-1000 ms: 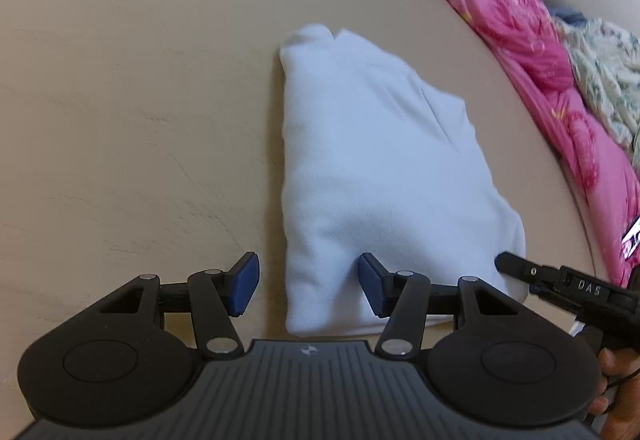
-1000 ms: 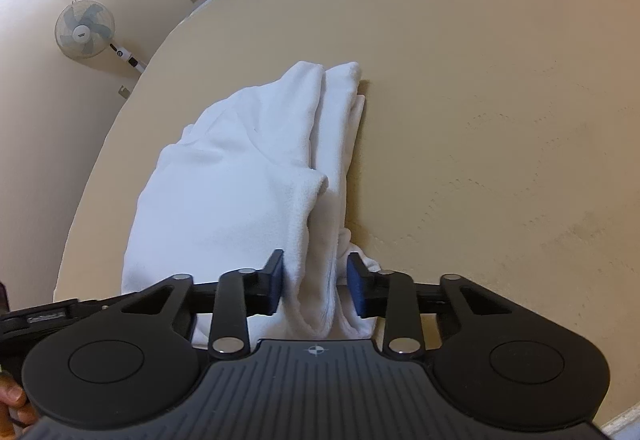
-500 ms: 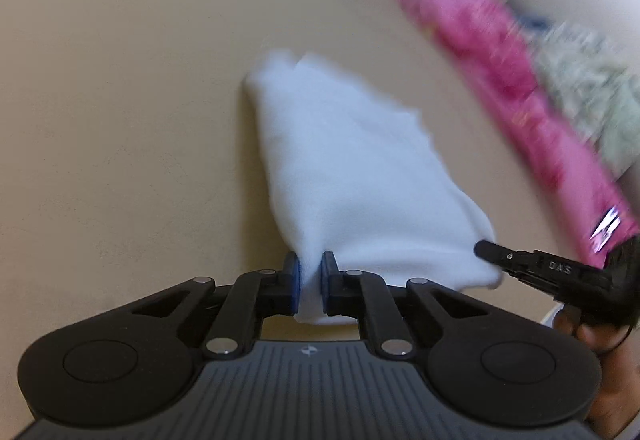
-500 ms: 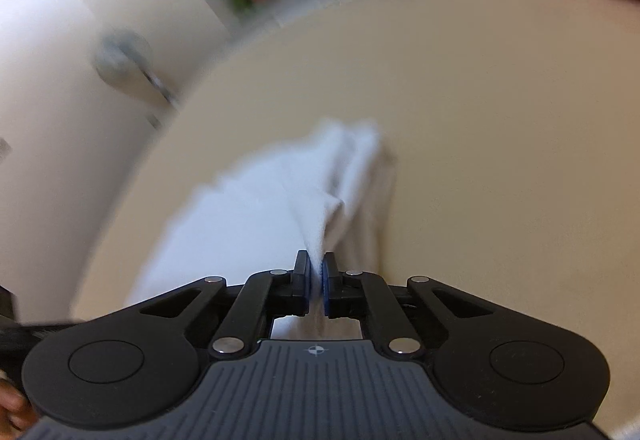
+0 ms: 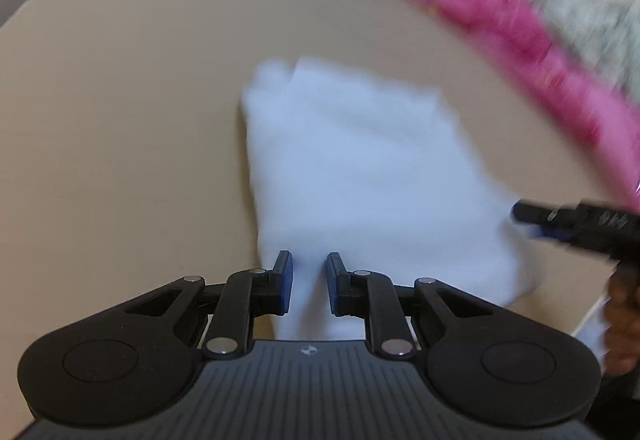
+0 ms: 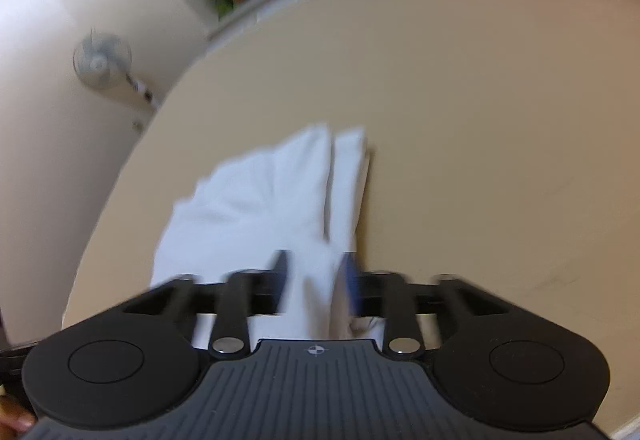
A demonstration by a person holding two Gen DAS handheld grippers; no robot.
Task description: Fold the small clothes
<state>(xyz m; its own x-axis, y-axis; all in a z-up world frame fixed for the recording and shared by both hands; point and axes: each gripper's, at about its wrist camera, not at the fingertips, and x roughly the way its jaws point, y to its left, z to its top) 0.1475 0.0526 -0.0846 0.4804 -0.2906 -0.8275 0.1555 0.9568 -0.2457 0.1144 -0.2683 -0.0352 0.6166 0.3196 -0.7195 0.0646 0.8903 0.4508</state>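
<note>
The white garment (image 5: 360, 175) is already folded on the desk (image 5: 120, 99), and its near edge is being released by both hand-held grippers, left (image 5: 308, 280) and right (image 6: 316, 280), jaws opening.

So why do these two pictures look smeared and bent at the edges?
Left wrist view: motion blur smears the pink bedding and softens the white garment; the left gripper itself stays sharp. Right wrist view: the right gripper is blurred as its jaws open. Both: the fisheye lens curves the tan surface.
</note>
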